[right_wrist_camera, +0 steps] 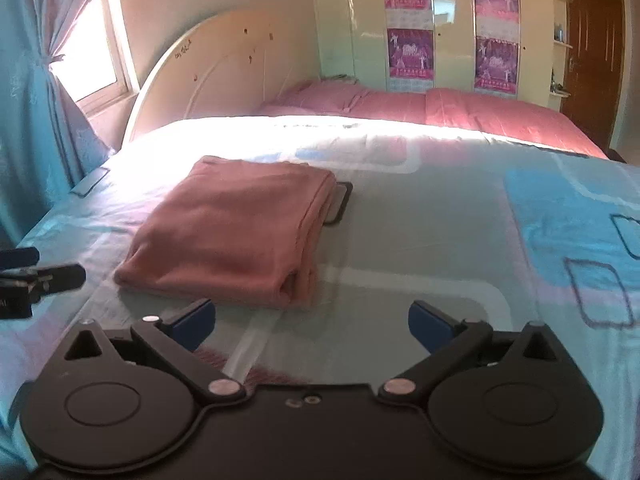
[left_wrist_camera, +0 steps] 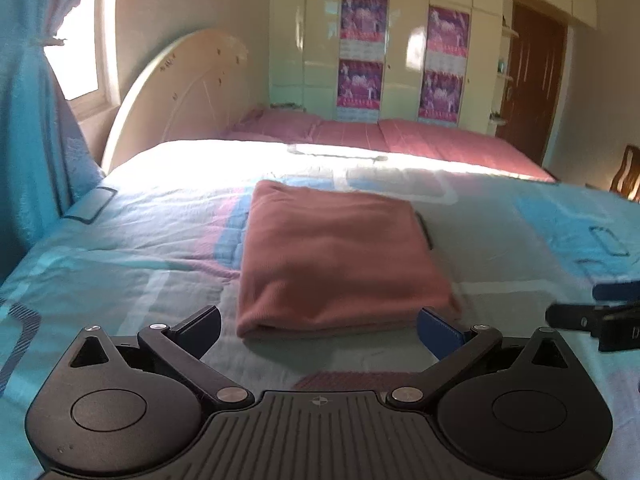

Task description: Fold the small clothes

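A pink-brown garment (left_wrist_camera: 340, 260) lies folded into a flat rectangle on the bed; it also shows in the right wrist view (right_wrist_camera: 236, 232). My left gripper (left_wrist_camera: 320, 330) is open and empty, just short of the garment's near edge. My right gripper (right_wrist_camera: 312, 320) is open and empty, near the garment's near right corner. The right gripper also shows at the right edge of the left wrist view (left_wrist_camera: 600, 316). The left gripper shows at the left edge of the right wrist view (right_wrist_camera: 36, 276).
The bed has a blue, grey and pink patterned sheet (right_wrist_camera: 460, 240). A second bed with a pink cover (left_wrist_camera: 420, 140) lies beyond it. A cream headboard (left_wrist_camera: 180, 92), a blue curtain (left_wrist_camera: 28, 140), a wardrobe with posters (left_wrist_camera: 400, 52) and a brown door (left_wrist_camera: 536, 88) stand around.
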`<control>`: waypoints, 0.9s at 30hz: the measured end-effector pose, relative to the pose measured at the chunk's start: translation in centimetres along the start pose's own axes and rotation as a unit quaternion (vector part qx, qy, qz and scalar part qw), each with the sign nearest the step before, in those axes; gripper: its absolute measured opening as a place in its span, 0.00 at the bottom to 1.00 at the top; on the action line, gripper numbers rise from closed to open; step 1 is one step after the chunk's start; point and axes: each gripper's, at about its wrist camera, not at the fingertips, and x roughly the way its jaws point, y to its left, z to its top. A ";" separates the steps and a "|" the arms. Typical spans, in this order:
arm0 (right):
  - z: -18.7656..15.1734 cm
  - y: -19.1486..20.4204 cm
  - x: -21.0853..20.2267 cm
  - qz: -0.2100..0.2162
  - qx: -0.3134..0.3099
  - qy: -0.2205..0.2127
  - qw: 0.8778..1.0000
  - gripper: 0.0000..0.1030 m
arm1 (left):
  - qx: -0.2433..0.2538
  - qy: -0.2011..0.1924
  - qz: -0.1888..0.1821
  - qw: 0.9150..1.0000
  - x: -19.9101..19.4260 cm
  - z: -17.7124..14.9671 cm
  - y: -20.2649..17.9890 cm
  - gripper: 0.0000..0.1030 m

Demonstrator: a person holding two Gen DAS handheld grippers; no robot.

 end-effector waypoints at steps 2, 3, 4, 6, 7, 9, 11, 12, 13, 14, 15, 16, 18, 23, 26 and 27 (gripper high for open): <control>-0.5 0.2 -2.2 0.001 0.002 -0.003 1.000 0.99 | -0.006 -0.004 -0.005 1.000 -2.0 -0.4 -0.3 1.00; -0.7 0.4 -3.1 0.000 -0.001 -0.008 1.000 0.99 | -0.011 -0.007 -0.010 1.000 -2.9 -0.5 -0.3 1.00; -0.9 0.7 -4.0 -0.002 -0.003 -0.015 1.000 0.99 | -0.014 -0.010 -0.015 1.000 -4.0 -0.8 -0.3 1.00; -1.5 1.3 -6.1 -0.003 -0.006 -0.024 1.000 0.99 | -0.014 -0.022 -0.015 1.000 -5.9 -1.2 -0.5 1.00; -1.7 1.6 -7.0 -0.005 -0.008 -0.027 1.000 0.99 | -0.010 -0.026 -0.017 0.999 -6.9 -1.5 -0.7 1.00; -2.2 2.3 -8.7 -0.014 -0.017 -0.035 0.999 0.99 | -0.006 -0.033 -0.015 0.999 -8.6 -1.8 -1.2 1.00; -2.6 2.8 -10.0 -0.022 -0.027 -0.040 0.999 0.99 | -0.001 -0.043 -0.018 0.999 -10.0 -2.1 -1.4 1.00; -2.8 3.0 -10.6 -0.023 -0.029 -0.043 0.998 0.99 | -0.002 -0.044 -0.013 0.999 -10.5 -2.3 -1.5 1.00; -3.0 3.0 -11.1 -0.021 -0.029 -0.044 0.998 0.99 | -0.003 -0.045 -0.012 0.999 -11.0 -2.4 -1.5 1.00; -3.1 3.1 -11.5 -0.021 -0.028 -0.045 0.998 0.99 | -0.007 -0.048 -0.015 0.999 -11.5 -2.6 -1.5 1.00; -3.2 3.2 -11.9 -0.022 -0.028 -0.047 0.998 0.99 | -0.011 -0.050 -0.017 0.999 -12.1 -2.8 -1.5 1.00; -3.3 3.3 -12.2 -0.023 -0.027 -0.050 0.998 0.99 | -0.011 -0.052 -0.018 0.998 -12.6 -2.9 -1.5 1.00; -3.6 3.5 -13.1 -0.023 -0.027 -0.055 0.998 0.99 | -0.005 -0.058 -0.017 0.998 -13.5 -3.1 -1.6 1.00; -3.9 3.8 -14.2 -0.025 -0.030 -0.064 0.997 0.99 | 0.003 -0.068 -0.013 0.998 -15.1 -3.3 -1.5 1.00; -3.8 4.1 -14.5 -0.028 -0.035 -0.068 0.997 0.99 | 0.003 -0.073 -0.012 0.997 -15.8 -3.3 -1.4 1.00; -3.8 4.2 -14.6 -0.028 -0.036 -0.070 0.996 0.99 | 0.003 -0.074 -0.011 0.997 -15.9 -3.2 -1.3 1.00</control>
